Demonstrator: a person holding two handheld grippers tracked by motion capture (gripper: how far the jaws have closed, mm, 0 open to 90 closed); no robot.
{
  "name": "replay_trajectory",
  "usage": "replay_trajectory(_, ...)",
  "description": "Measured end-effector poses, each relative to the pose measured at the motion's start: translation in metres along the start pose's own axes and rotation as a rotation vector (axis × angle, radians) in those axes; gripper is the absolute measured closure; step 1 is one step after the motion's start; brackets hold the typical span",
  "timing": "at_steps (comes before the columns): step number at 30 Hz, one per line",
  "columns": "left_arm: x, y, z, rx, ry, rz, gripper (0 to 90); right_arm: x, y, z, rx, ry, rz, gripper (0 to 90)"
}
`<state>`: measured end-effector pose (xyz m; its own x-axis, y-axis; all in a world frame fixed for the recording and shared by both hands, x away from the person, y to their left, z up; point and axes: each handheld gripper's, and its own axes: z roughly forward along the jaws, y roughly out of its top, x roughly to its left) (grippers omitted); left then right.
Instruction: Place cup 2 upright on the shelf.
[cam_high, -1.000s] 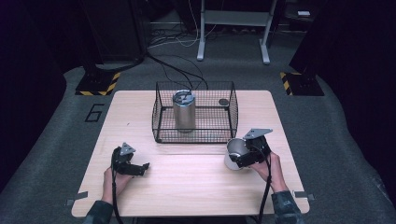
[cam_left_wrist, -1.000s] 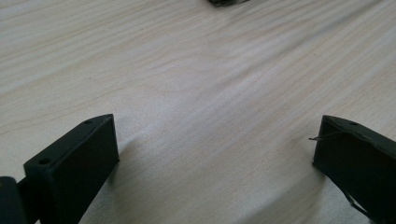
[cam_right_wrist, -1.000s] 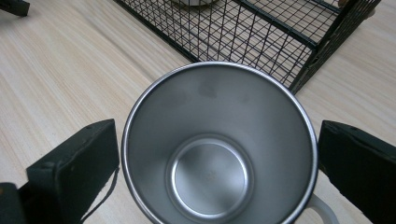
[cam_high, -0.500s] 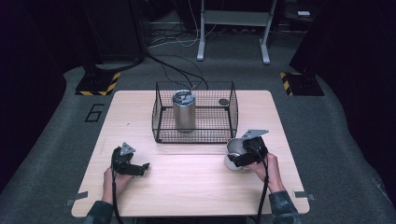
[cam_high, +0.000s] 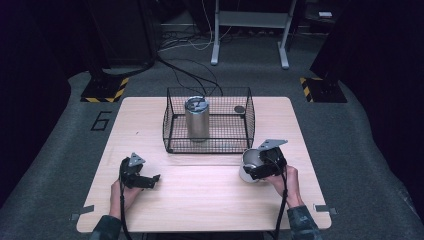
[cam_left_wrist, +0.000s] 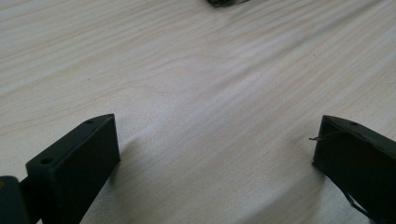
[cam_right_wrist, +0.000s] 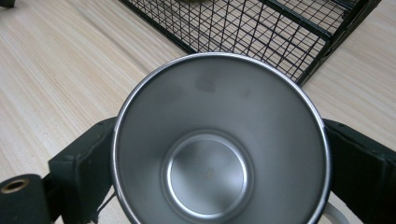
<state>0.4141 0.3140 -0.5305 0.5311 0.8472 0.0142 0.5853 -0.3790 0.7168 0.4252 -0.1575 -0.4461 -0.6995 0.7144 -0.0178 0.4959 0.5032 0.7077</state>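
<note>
A bare steel cup (cam_high: 248, 159) stands on the wooden table (cam_high: 200, 200) just off the front right corner of a black wire basket (cam_high: 210, 146). My right gripper (cam_high: 251, 170) is shut on the cup, one jaw against each side. In the right gripper view the cup (cam_right_wrist: 219, 140) is seen from above and is empty, with the basket (cam_right_wrist: 261, 32) right behind it. My left gripper (cam_high: 154, 180) rests open on the table at the front left. Bare wood lies between its fingertips (cam_left_wrist: 74, 158) in the left gripper view.
Inside the basket a tall steel tumbler (cam_high: 197, 120) with a lid stands upright at the left. A small dark round thing (cam_high: 239, 109) lies at the basket's back right. Bare wood stretches between the two grippers. Dark floor with cables surrounds the table.
</note>
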Motion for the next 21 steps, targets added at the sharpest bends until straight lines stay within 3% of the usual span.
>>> replay_trajectory(9,0.000,0.001,0.000,0.008,-0.004,0.014,0.0,0.003,0.006,-0.011,-0.029,-0.002,-0.009,5.8)
replay_trajectory(12,0.000,0.001,0.001,0.006,0.000,0.014,0.0,0.006,0.010,-0.016,-0.007,0.006,-0.018,5.8)
replay_trajectory(21,0.000,0.001,0.001,0.008,-0.004,0.013,0.1,0.010,0.021,-0.024,-0.015,0.007,-0.036,5.8)
